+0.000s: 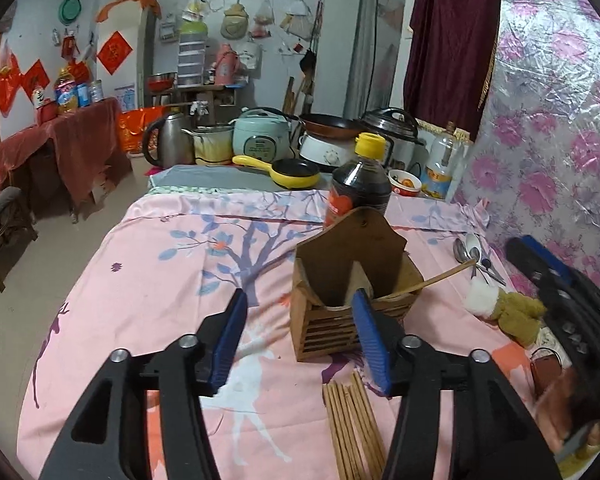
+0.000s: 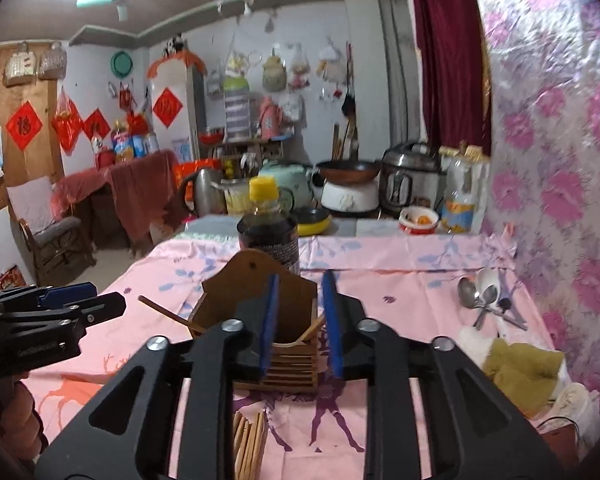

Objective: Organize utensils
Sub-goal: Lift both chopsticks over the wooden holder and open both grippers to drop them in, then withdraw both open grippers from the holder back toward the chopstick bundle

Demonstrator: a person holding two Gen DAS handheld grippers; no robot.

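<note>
Both tools stand over a bench (image 1: 148, 264) covered with a pink printed cloth, and neither holds anything. The left tool (image 1: 300, 344) is roughly half open, its blue pads apart with only cloth and the holder's front corner seen between them. The right tool (image 2: 298, 322) is open by a narrower gap; the holder shows through that gap, but the pads do not press on it.

The wooden utensil holder (image 1: 342, 280) stands upright near the middle of the bench, with a tall back panel and a slatted front. A single chopstick (image 1: 432, 280) leans out of it, tip resting over the rim toward the wall side. In my judgement it was dropped in rather than seated, which is why it lies at a slant.

A bundle of chopsticks (image 1: 350, 428) lies flat on the cloth just in front of the holder, under the left tool. They lie roughly parallel, which should suit a grip across the shafts. A cluster of metal spoons (image 2: 482, 296) lies well apart, close to the flowered wall covering. A dark sauce bottle (image 1: 358, 188) with a yellow cap stands just behind the holder.

Judged from the layout, sorting is at an early stage: most utensils remain outside the holder. The thin, round chopsticks may roll or scatter if gripped off-centre.
</note>
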